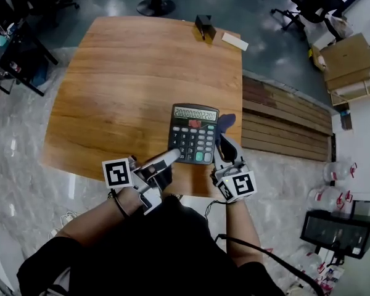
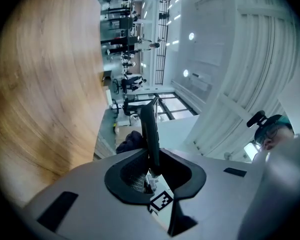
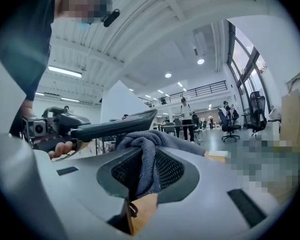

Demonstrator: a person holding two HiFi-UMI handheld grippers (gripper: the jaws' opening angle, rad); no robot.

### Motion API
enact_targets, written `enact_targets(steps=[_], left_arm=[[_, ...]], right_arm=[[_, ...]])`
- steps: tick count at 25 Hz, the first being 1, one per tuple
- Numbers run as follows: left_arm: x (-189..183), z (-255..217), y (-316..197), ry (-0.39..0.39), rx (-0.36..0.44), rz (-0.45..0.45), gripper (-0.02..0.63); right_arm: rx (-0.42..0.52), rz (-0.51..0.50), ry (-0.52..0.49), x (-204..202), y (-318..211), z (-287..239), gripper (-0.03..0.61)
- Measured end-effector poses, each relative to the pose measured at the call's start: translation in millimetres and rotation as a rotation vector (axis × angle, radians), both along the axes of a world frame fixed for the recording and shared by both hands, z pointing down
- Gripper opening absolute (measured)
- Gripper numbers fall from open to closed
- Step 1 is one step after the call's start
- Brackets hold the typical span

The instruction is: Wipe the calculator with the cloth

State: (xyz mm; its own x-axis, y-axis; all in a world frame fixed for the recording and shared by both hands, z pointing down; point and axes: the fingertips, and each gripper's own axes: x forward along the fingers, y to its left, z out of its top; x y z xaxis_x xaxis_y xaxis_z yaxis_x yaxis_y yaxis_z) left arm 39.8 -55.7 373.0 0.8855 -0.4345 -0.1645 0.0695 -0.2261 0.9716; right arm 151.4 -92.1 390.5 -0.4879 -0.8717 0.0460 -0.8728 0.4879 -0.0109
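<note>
At the front of the wooden table (image 1: pixel 129 73) the calculator (image 1: pixel 194 134) was clamped at its lower-left corner by the left gripper (image 1: pixel 169 158). The cloth (image 1: pixel 227 123), pinched in the right gripper (image 1: pixel 225 145), was held just beside its right long side.

Wooden desk (image 1: pixel 123 73), small black box (image 1: pixel 204 26) and white block (image 1: pixel 234 41) at far edge; cardboard boxes (image 1: pixel 348 57), office chair (image 1: pixel 308 5) on floor.

Calculator (image 1: pixel 194 134) lower-left corner hidden under left gripper (image 1: pixel 170 157), cloth (image 1: pixel 227 121) mostly behind right gripper (image 1: pixel 226 144), key legends too small to read
</note>
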Motion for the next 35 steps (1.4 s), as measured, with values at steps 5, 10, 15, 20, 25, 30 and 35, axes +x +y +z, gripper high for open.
enact_targets(steps=[5,10,15,20,25,30,35], left_arm=[[-19.1,24.1,-9.2,-0.056,-0.022,-0.029,0.071],[-39.8,95.4,-40.7,-0.195,-0.032,-0.072,0.071],[-41.3,172.2,-60.6,-0.280,-0.068,-0.094,0.071],[-40.5,219.4,-68.2,-0.342,-0.081,-0.090,0.071],[-40.7,246.8,-68.6,-0.397,-0.105,-0.082,0.071],[-41.3,257.1,-68.7,-0.444,-0.095,-0.076,0.072],[-40.3,267.4,-67.6,-0.520,-0.096,-0.038,0.081]], right_arm=[[-0.113,0.099,-0.023,15.3,-35.5,27.3,0.080],[-0.306,0.198,0.030,25.5,-52.7,102.1,0.080],[-0.520,0.272,0.091,29.6,-48.9,182.9,0.080],[-0.645,0.284,0.139,13.8,-53.4,225.7,0.080],[-0.683,0.293,0.171,10.5,-53.8,249.8,0.081],[-0.700,0.308,0.150,10.1,-52.3,258.5,0.081],[-0.709,0.325,0.138,9.9,-53.4,263.2,0.081]])
